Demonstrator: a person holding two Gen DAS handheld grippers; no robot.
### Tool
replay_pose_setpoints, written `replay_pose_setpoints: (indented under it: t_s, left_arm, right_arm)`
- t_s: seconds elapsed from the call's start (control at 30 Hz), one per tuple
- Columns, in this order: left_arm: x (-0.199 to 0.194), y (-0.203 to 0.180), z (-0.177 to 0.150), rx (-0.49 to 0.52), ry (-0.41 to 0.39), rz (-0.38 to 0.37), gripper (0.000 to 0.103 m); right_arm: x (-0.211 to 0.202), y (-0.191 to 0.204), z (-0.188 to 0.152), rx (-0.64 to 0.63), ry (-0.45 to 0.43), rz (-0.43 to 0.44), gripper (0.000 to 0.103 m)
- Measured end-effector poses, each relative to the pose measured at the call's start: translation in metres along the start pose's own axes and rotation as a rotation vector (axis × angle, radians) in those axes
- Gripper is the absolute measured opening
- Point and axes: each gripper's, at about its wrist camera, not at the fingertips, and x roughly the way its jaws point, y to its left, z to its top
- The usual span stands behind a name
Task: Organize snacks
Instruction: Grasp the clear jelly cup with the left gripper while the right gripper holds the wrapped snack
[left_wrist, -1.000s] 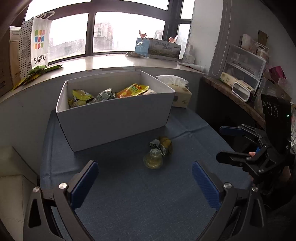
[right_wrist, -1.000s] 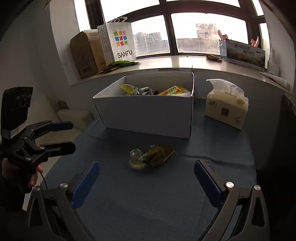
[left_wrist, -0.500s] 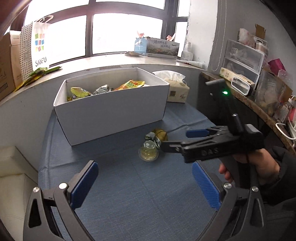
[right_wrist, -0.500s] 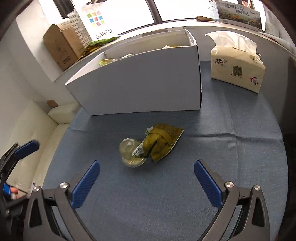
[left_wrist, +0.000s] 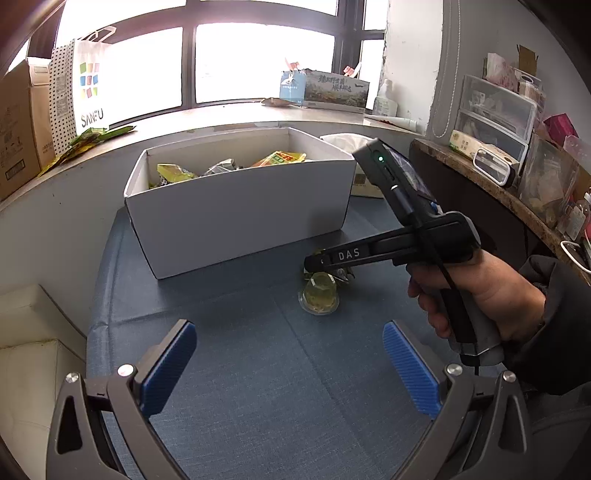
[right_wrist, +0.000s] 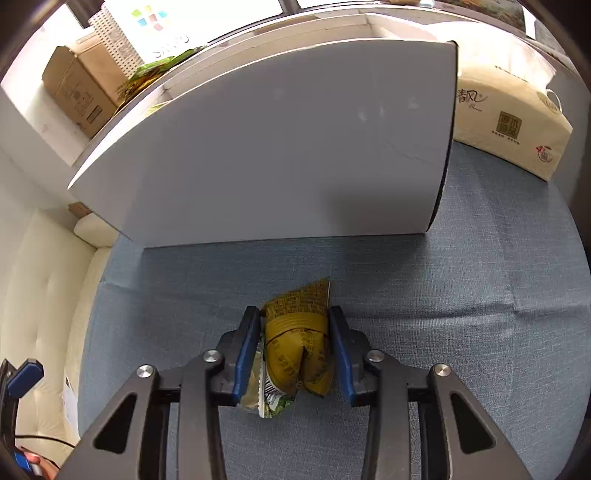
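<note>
1. The right gripper (right_wrist: 293, 354) has just been closing; its blue pads now bracket the yellow-brown snack packet (right_wrist: 299, 347) on the blue cloth (right_wrist: 461, 314) and look to be pressing its sides.
2. The packet is soft and creased. A pinch this narrow could let it fold and slide out during the lift.
3. A crumpled green-and-white wrapper (right_wrist: 271, 397) lies under the left pad. It may come up too, or drop off halfway.
4. The clear jelly cup (left_wrist: 319, 297) sits just beside the fingertips, as the left wrist view shows. A sideways drag could tip or roll it.
5. The white box (right_wrist: 277, 147), already holding snacks, stands near and ahead. Its tall front wall is the edge to clear, so the packet likely has to rise before going forward.
6. The tissue pack (right_wrist: 506, 122) lies past the box's right corner, well apart.
7. The left gripper (left_wrist: 291, 365) hovers wide and empty over bare cloth, well back of the cup, leaving the right hand (left_wrist: 480, 291) room.
</note>
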Motion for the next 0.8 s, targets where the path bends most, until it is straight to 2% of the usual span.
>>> replay_pose_setpoints:
  t_s: [0.13,0.27,0.47,0.7,0.77,0.8]
  left_arm:
    - [0.004,-0.003,0.000,0.017,0.009,-0.002,0.103]
    - [0.017,-0.009,0.003,0.042,0.034,-0.009,0.103]
    - [0.057,-0.022,0.013,0.094,0.081,-0.032,0.103]
    - [0.112,-0.027,0.028,0.085,0.144,-0.044,0.103]
    - [0.125,-0.026,0.028,0.080,0.163,-0.045,0.096]
    - [0.130,-0.024,0.028,0.073,0.174,-0.054,0.077]
  right_arm:
    - [-0.012,0.002,-0.001,-0.015,-0.034,0.017,0.039]
    - [-0.049,0.010,-0.009,-0.073,-0.110,0.013,0.039]
    - [-0.113,0.006,-0.028,-0.152,-0.238,-0.023,0.039]
    - [-0.182,-0.020,-0.064,-0.132,-0.333,-0.040,0.039]
    - [-0.190,-0.029,-0.069,-0.119,-0.347,-0.050,0.039]
    - [-0.194,-0.031,-0.074,-0.112,-0.350,-0.046,0.039]
